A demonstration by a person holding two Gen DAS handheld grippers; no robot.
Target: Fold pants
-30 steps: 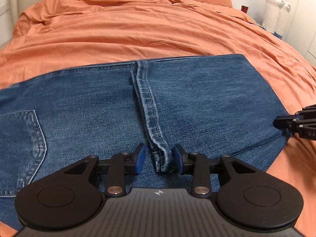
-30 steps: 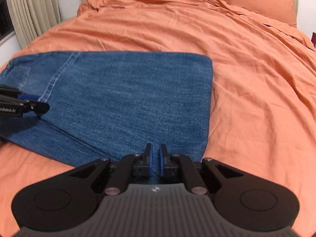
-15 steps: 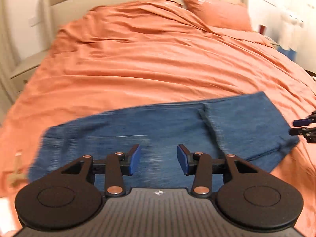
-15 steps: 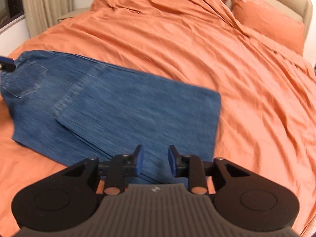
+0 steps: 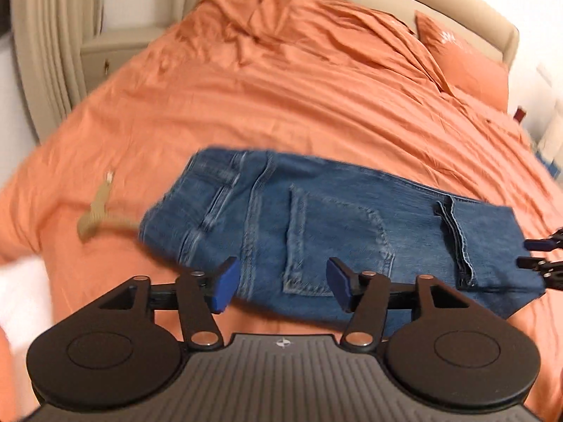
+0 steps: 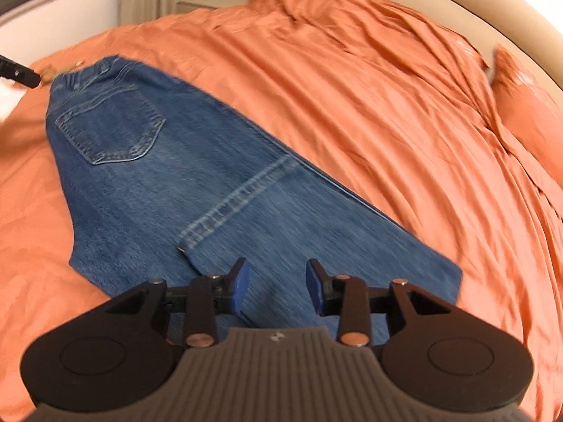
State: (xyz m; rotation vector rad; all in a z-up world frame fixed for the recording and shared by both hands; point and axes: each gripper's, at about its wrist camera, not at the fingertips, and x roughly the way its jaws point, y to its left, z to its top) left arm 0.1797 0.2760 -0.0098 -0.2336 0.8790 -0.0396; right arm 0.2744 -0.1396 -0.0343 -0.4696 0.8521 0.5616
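Blue jeans (image 5: pixel 334 225) lie folded flat on the orange bedcover (image 5: pixel 316 98), back pocket up, the leg hems laid over the seat end. In the left wrist view my left gripper (image 5: pixel 279 286) hovers above the waist and pocket end, its jaws opening with nothing between them. The right gripper (image 5: pixel 535 255) peeks in at the folded edge on the right. In the right wrist view the jeans (image 6: pixel 211 190) stretch from the waistband at upper left to the fold near my right gripper (image 6: pixel 276 290), whose jaws are opening, empty, above the denim.
A tan drawstring or tie (image 5: pixel 98 214) lies on the cover left of the waistband. An orange pillow (image 5: pixel 468 66) and beige headboard (image 5: pixel 457 3) sit at the far end. A nightstand (image 5: pixel 116 52) and curtain (image 5: pixel 45 52) stand at the left.
Both grippers let go of the denim, opened and pulled up and back. The left one swung left from the leg hems to the waist end; the right one rose from the fold edge.
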